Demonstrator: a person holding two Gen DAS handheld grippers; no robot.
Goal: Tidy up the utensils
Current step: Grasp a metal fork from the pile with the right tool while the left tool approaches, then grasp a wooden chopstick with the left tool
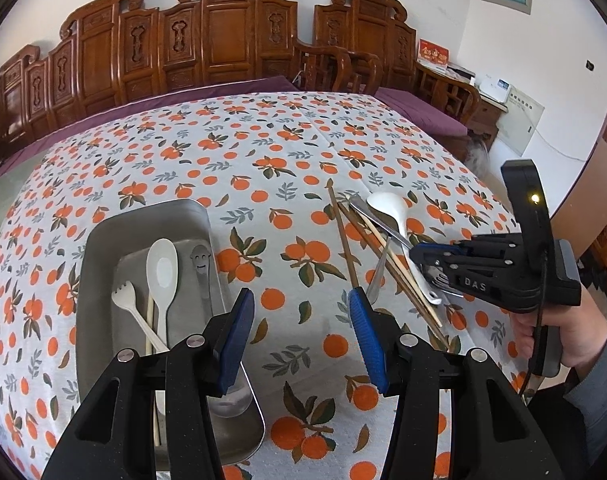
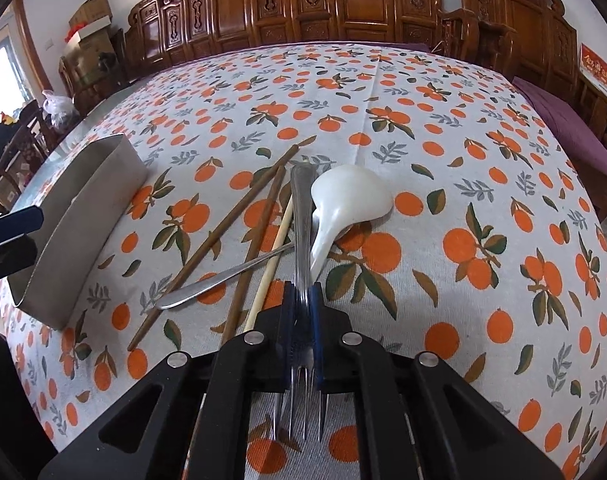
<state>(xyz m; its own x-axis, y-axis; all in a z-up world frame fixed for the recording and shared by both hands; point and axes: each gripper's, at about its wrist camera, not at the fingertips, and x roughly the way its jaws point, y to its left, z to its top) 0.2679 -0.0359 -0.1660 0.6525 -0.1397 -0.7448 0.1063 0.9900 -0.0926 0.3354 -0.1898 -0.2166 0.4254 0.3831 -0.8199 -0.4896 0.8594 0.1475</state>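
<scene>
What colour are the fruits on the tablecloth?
Orange, with green and brown leaves, on a white tablecloth. Clearest in the right wrist view.

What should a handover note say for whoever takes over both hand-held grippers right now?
Right hand-held gripper: shut on the metal fork, tines toward the camera, not yet lifted from the pile.
Left hand-held gripper: open, empty, over the cloth beside the metal tray.
Done: white fork, pale spoon, smiley-face spoon and a pale chopstick lie in the tray.
Left: metal fork, white soup spoon, metal spoon, brown chopsticks, pale chopstick.
</scene>
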